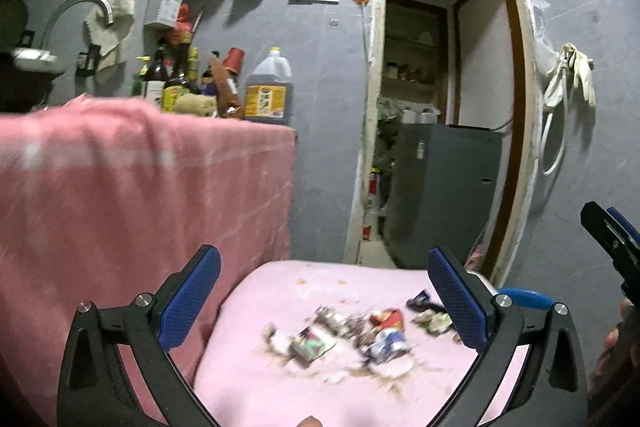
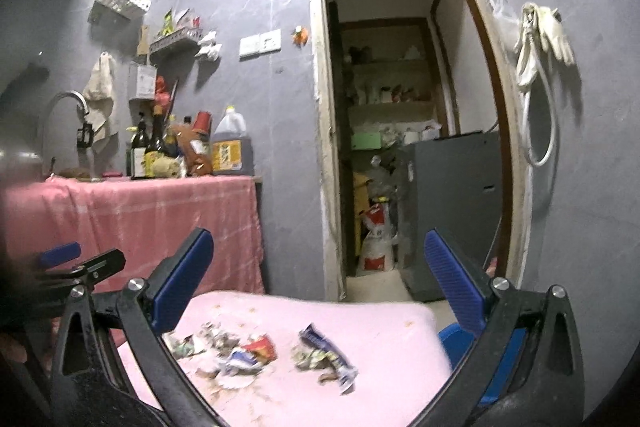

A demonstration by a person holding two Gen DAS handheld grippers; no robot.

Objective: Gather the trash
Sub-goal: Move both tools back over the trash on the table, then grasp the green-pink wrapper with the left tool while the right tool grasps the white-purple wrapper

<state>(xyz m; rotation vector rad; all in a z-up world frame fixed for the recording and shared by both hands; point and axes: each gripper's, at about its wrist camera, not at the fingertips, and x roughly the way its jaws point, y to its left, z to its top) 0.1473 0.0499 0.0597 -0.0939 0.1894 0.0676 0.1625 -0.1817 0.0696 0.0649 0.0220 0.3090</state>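
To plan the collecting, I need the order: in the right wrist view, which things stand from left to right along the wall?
Faucet → hanging cloth → dark bottles → red cup → large jug → wall switches → open doorway → hanging gloves.

We see on the left gripper (image 1: 324,291) and the right gripper (image 2: 319,279) black curved arms, blue textured pads (image 1: 192,297) and silver screws (image 1: 143,299).
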